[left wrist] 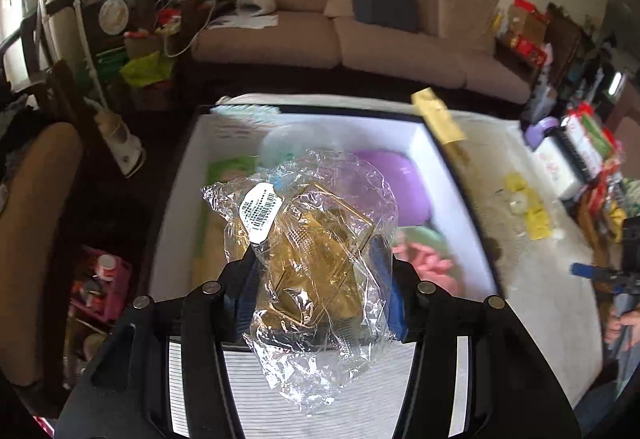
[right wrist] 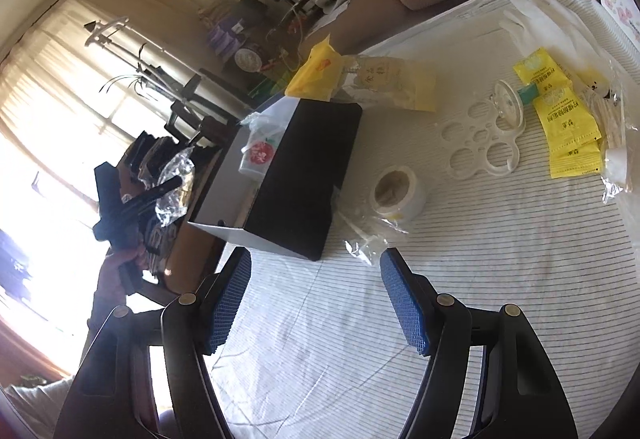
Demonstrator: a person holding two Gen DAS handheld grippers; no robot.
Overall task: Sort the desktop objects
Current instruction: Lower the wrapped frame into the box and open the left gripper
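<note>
My left gripper [left wrist: 316, 267] is shut on a crinkled clear plastic bag [left wrist: 312, 239] with a gold-coloured item and a barcode label inside. It hangs over the black box [left wrist: 180, 199] with the white inside. In the right wrist view the same bag [right wrist: 176, 179] shows in the left gripper [right wrist: 160, 195], at the left side of the black box [right wrist: 304, 175]. My right gripper [right wrist: 316, 263] stands open over the striped cloth, nothing between its blue pads. A tape roll [right wrist: 400, 195] lies just beyond it.
The box holds a purple item [left wrist: 388, 183], a pink one [left wrist: 428, 263] and a green packet [left wrist: 228, 171]. On the cloth lie yellow sachets [right wrist: 568, 127], a white ring tray [right wrist: 480, 143], a yellow bag [right wrist: 316, 71] and a white glove [right wrist: 552, 23]. A sofa stands behind.
</note>
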